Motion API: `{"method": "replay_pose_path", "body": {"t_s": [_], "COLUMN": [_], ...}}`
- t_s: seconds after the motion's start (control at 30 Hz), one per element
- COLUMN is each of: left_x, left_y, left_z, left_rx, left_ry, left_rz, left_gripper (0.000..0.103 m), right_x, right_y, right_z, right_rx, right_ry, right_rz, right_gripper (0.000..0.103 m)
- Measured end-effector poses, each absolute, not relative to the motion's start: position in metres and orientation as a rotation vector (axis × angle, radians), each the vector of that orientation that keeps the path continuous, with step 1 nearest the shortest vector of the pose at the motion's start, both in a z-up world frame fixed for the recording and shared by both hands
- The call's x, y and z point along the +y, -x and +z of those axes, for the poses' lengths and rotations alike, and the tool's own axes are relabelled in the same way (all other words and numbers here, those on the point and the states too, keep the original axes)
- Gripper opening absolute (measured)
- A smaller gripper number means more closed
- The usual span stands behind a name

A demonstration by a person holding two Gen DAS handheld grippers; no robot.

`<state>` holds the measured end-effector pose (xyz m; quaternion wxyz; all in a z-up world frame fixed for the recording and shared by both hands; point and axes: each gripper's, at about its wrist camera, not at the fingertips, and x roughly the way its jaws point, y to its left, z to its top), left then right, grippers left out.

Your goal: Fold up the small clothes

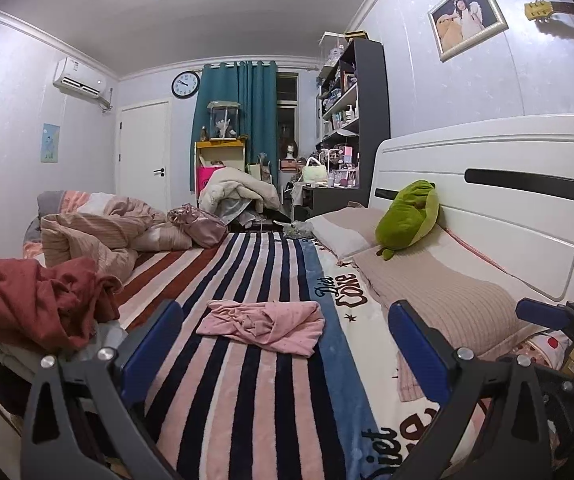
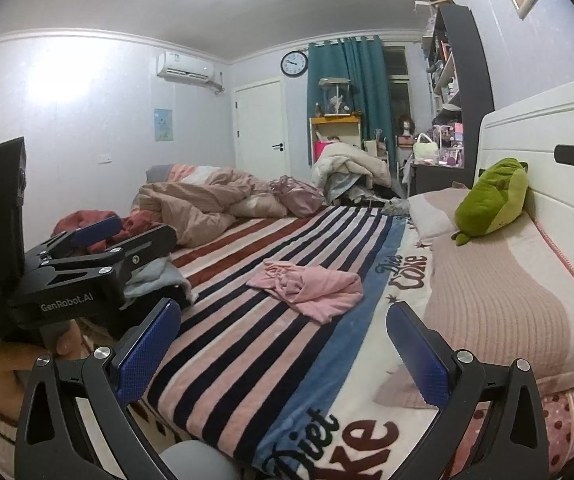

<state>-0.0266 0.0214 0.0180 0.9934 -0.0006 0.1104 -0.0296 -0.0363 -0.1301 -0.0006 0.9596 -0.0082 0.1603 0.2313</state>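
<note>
Pink garment (image 1: 262, 326) lies crumpled on the striped blanket (image 1: 247, 400) that covers the bed, roughly midway across it, with nothing touching it. Seen from the right wrist camera, the same pink garment (image 2: 311, 288) sits on the pink and dark stripes just beside the blanket's blue band, ahead of both grippers.

Left gripper (image 1: 287, 344) has its jaws spread wide, the blue pads standing well apart with nothing between them but the blanket farther off. Right gripper (image 2: 283, 348) is likewise spread wide and empty, held low over the near edge of the bed. In the right wrist view the left gripper (image 2: 127, 236) shows at the left side, its black body pointing across the bed.

At the left of the bed a red garment (image 1: 39, 300) is heaped in a bundle, near a rumpled beige quilt (image 1: 99, 232). A green plush toy (image 1: 409, 220) leans against the white headboard (image 1: 487, 184), resting on the pillows (image 1: 439, 292). Beyond the bed stand a teal curtain (image 1: 243, 112), a wall clock (image 1: 185, 84), and a dark shelf unit (image 1: 367, 92) crowded with small items.
</note>
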Motion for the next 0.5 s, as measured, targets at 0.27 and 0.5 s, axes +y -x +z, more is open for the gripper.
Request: {"method": "replay_pose_path", "body": {"t_s": [0.27,0.5], "left_x": [0.0251,0.0276], "left_y": [0.0294,0.0285], "left_z": [0.0196,0.0198], "left_rx": [0.210,0.209], "left_ry": [0.002,0.002], "left_rz": [-0.046,-0.037], "left_gripper": [0.102,0.102], "right_x": [-0.1335,-0.1327], "right_y": [0.0368,0.0381], "right_z": [-0.0009,-0.0001], "right_rx": [0.322,0.320], "right_ry": [0.011,0.012], "right_rz": [0.471,0.467], "right_gripper": [0.103,0.103]}}
